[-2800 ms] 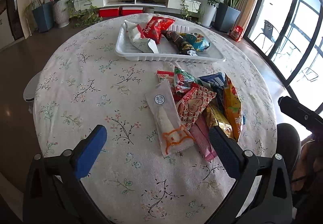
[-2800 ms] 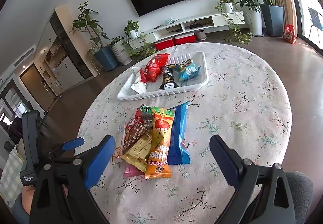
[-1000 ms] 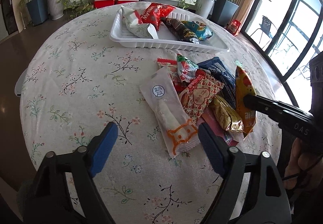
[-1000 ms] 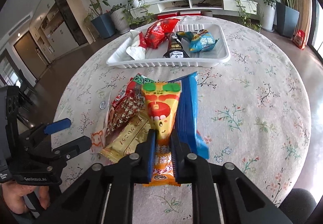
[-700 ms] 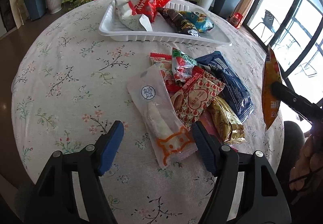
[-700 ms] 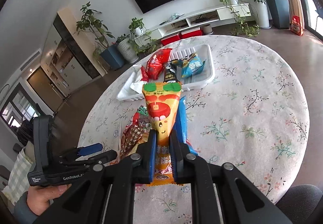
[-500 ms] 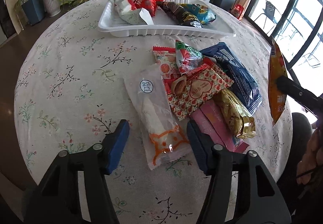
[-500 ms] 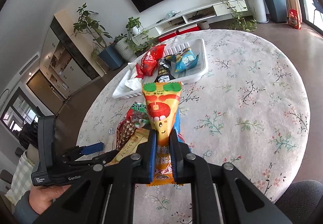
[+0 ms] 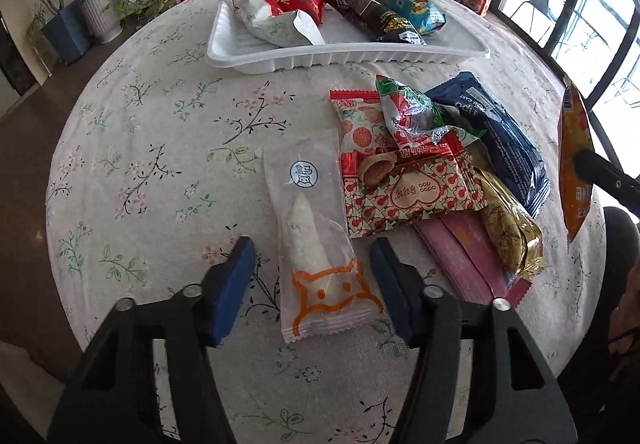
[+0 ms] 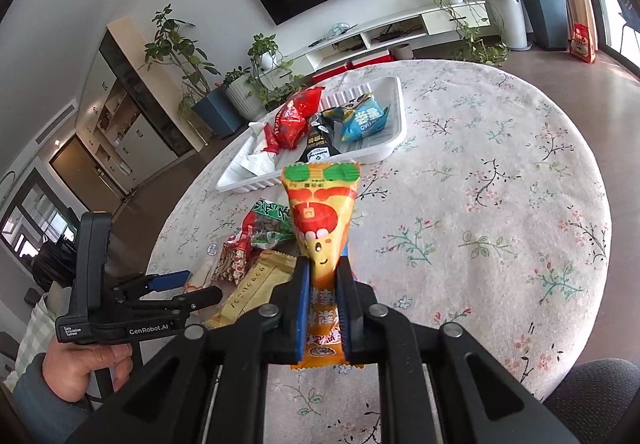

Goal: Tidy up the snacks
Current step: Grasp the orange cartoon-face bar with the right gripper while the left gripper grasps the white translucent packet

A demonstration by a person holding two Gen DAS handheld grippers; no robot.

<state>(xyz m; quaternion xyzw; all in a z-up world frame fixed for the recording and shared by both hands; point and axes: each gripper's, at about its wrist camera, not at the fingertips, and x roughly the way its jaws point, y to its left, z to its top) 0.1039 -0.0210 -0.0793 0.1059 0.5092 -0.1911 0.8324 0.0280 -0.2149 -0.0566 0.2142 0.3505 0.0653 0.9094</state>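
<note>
- Desk (image 9: 132,132): round, under a floral cloth; it carries the tray and every loose snack.
- White tray (image 9: 344,58): at the far side of the desk, holding four packets, among them a red one, a dark one and a blue one.
- Snack pile (image 9: 432,172): loose on the cloth just short of the tray, packets overlapping: a dark blue pack (image 9: 504,140), a red-and-white heart-print pack (image 9: 416,196), a gold pack (image 9: 508,228), a pink pack (image 9: 464,256) partly beneath the others.
- Clear packet with an orange cat outline (image 9: 316,228): flat on the cloth at the left edge of the pile, its near end lying between my left fingers.
- Left fingers (image 9: 312,264): apart and closing, one on each side of the clear packet; neither pad touches it.
- Orange packet (image 10: 320,228): lifted clear of the desk, standing upright, green band uppermost.
- Right fingers (image 10: 322,284): clamped together on the lower half of the orange packet.
</note>
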